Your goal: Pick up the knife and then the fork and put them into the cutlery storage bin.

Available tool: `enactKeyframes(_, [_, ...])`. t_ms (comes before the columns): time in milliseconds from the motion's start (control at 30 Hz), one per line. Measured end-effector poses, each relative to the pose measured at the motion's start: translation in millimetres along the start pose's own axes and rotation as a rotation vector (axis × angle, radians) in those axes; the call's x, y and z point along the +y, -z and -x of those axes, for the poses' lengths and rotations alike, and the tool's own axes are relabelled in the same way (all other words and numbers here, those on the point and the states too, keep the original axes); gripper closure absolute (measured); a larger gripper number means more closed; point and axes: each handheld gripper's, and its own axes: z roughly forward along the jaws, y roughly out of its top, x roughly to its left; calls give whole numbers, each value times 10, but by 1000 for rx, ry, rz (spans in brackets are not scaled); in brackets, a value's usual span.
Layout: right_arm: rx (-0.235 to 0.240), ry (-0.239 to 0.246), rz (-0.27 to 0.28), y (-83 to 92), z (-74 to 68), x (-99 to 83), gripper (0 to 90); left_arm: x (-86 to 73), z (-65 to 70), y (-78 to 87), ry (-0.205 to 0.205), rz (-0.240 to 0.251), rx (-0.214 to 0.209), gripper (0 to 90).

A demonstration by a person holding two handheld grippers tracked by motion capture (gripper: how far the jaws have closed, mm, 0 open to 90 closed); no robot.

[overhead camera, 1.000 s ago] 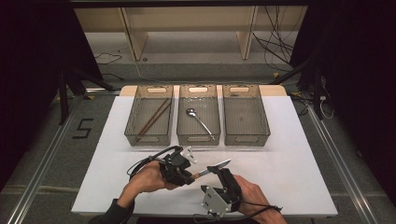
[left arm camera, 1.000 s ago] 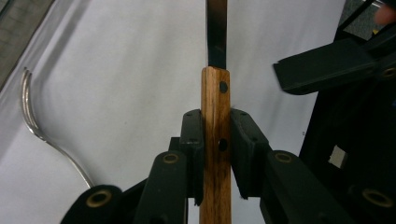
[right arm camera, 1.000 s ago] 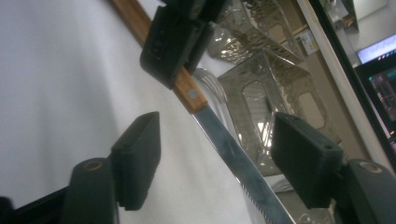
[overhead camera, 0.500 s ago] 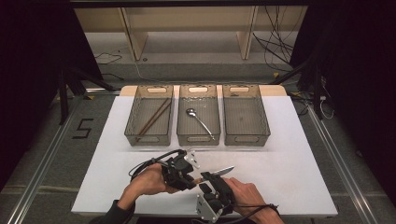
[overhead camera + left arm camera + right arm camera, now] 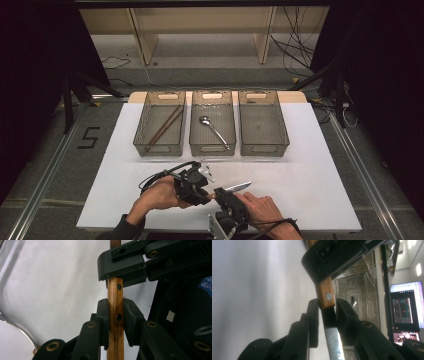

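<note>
A knife [image 5: 239, 187] with a wooden handle [image 5: 115, 297] and a steel blade [image 5: 333, 340] is held level above the white table, tip pointing right. My left gripper [image 5: 206, 193] is shut on the handle [image 5: 115, 317]. My right gripper [image 5: 223, 197] comes in from below. Its jaws have just been closing on the knife, and they now press on it [image 5: 327, 307] where the handle meets the blade. In the right gripper view the left gripper's fingers [image 5: 332, 257] clamp the handle just beyond.
Three clear bins stand in a row at the back. The left bin [image 5: 142, 145] holds chopsticks [image 5: 165, 125], the middle bin [image 5: 196, 145] a spoon [image 5: 212, 130], and nothing lies in the right bin [image 5: 285, 145]. The white table top [image 5: 310, 175] stretches out to the right.
The right gripper has shifted slightly left towards the left gripper, and its jaws have closed around the knife. The left gripper has kept its grip and place.
</note>
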Motion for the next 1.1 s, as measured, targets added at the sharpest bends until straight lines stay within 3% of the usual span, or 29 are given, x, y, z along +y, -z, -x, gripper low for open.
enactKeyframes(133, [3, 43, 2, -2, -31, 9, 775, -6, 1, 8, -3, 2, -8, 754])
enactKeyframes(300, [5, 51, -7, 7, -30, 3, 781, -8, -10, 28, 4, 17, -13, 729])
enactKeyframes(400, [3, 48, -15, 10, -15, -18, 781, -27, -28, 90, 27, 44, 1, 581])
enactKeyframes(500, [-6, 48, -18, 15, 15, -53, 781, -53, -64, 172, 58, 79, 32, 488])
enactKeyframes(667, [-11, -11, -47, 44, 68, -156, 781, -101, -133, 314, 109, 152, 89, 347])
enactKeyframes(700, [-10, -5, -48, 46, 95, -187, 781, -113, -148, 342, 120, 173, 102, 323])
enactKeyframes(967, [-37, -73, -102, 107, 274, -423, 781, -260, -247, 530, 209, 289, 174, 258])
enactKeyframes(1100, [-57, -173, -117, 149, 468, -547, 781, -373, -292, 522, 252, 319, 208, 242])
